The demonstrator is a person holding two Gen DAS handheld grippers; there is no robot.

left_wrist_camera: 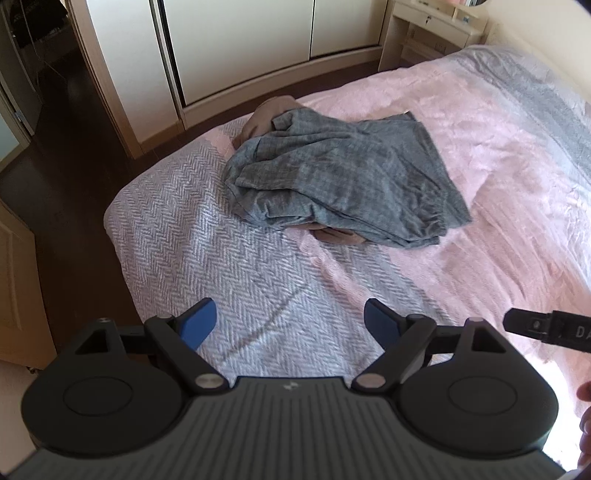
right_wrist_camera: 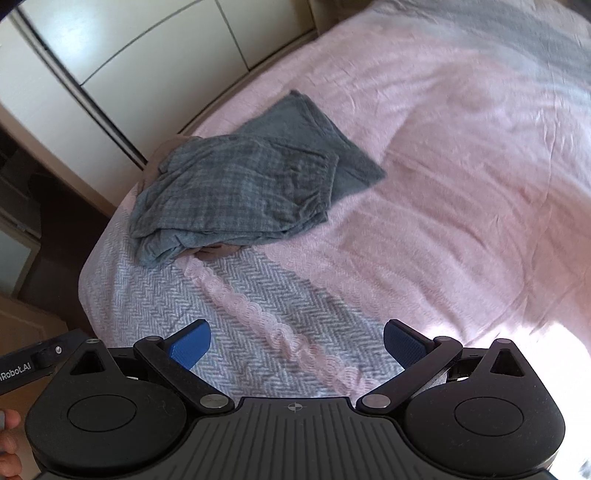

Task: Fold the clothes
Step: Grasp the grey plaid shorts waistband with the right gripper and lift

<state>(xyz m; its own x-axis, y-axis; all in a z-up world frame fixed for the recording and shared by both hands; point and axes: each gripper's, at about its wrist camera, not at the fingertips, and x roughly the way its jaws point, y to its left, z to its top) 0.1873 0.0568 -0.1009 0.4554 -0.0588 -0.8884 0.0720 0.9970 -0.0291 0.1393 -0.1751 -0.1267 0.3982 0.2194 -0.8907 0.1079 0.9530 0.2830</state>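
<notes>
Left tool: blue pads spread wide, nothing between them, hovering above the grey-and-white herringbone blanket at the near corner of the bed. Right tool: likewise wide apart and empty, poised over the same herringbone stretch, with a pink scalloped lace edge running diagonally beneath the gap.

Grey checked garment: loosely crumpled and partly doubled over, lying on the bed well ahead of both tools, straddling the line where herringbone blanket meets pink bedspread. Same garment in the right wrist view: rumpled layers at the near left, a flatter corner reaching toward the far right. Brown fabric peeking out behind the grey garment at the far side, and a small bit of it showing under the near hem; what kind of piece, impossible to tell.

Black bar of the other tool's body entering at the right edge of the left wrist view, with fingertips just visible below it. Cream wardrobe doors beyond the bed, dark wooden floor to the left, a pale bedside stand in the far corner. Bright sunlight washing out the bedspread at the lower right.
</notes>
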